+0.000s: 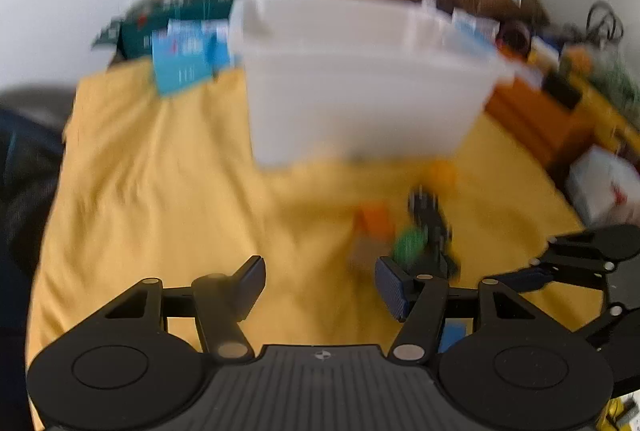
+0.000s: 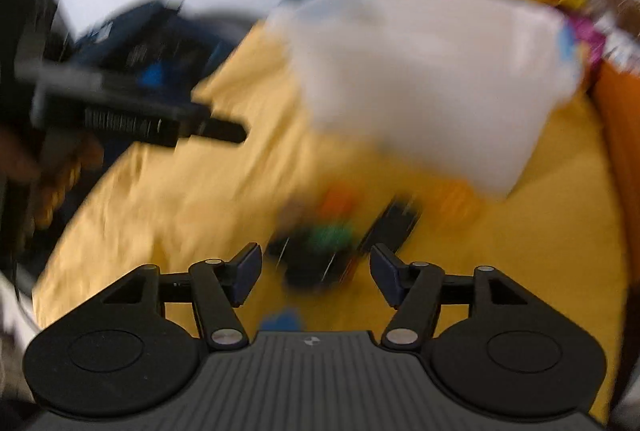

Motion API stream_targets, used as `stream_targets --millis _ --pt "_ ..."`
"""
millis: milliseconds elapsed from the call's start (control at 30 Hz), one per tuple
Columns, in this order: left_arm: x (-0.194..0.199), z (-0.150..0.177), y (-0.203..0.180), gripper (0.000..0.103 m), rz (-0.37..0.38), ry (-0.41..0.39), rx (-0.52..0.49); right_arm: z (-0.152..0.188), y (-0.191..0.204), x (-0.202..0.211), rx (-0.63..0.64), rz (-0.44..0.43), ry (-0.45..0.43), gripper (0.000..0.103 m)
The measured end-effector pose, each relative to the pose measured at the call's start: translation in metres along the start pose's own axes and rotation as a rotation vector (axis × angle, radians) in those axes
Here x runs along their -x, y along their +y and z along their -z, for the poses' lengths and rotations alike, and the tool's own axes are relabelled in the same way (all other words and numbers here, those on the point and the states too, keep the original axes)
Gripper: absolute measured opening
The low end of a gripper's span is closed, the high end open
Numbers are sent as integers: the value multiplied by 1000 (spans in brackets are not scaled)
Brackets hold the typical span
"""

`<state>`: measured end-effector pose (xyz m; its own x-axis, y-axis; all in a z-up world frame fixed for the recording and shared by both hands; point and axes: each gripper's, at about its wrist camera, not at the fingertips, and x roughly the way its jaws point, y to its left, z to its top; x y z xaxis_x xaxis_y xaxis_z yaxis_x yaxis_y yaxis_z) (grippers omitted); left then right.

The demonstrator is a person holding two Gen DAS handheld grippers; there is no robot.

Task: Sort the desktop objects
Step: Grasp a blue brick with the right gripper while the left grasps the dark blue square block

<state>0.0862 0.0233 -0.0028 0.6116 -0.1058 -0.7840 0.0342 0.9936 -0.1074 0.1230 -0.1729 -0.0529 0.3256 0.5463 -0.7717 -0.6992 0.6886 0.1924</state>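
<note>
Tongs, two pairs, hand-held. Left gripper [image 1: 320,281]: jaws apart, nothing between them, yellow cloth [image 1: 160,191] beneath. Right gripper [image 2: 316,277]: jaws apart, gripping nothing, a dark item [image 2: 308,267] of the small pile lying in the gap beyond its tips.

Container: one translucent white bin [image 1: 360,83], upright on the cloth, just behind the pile; contents not discernible.

Items to sort: one loose cluster near the bin's front. Green piece [image 2: 332,235], orange piece [image 2: 340,201], black oblong piece [image 2: 394,225], yellow-orange piece [image 2: 456,201]. All blurred; exact kinds cannot be told.

Step in hand, as judged: approach to the pile, both pairs empty.

Next move, as judged: the right pair settles over one piece, closes on it alone, then lifts clear of its neighbours.
</note>
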Motion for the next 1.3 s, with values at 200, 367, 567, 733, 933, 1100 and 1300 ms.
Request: stream_targets --millis 200,367,567,733,933,1100,1300 --pt "-9 17 -10 64 42 36 -7 29 28 -38 106 3 87 45" --pt "-22 14 -36 64 102 51 -25 35 24 -34 88 21 76 37" --pt "-49 1 -62 65 130 78 -47 49 -15 -8 -30 96 64 37" --pt "-65 -2 -64 61 114 111 -58 62 -44 7 -119 136 70 37" --pt "-53 -2 -65 45 116 62 -134 66 -51 16 -161 143 47 37" --pt "-39 -6 -57 45 110 20 -121 61 -51 15 -160 133 35 37" --pt "-47 -3 -56 46 152 85 -138 51 -51 9 -152 122 35 37"
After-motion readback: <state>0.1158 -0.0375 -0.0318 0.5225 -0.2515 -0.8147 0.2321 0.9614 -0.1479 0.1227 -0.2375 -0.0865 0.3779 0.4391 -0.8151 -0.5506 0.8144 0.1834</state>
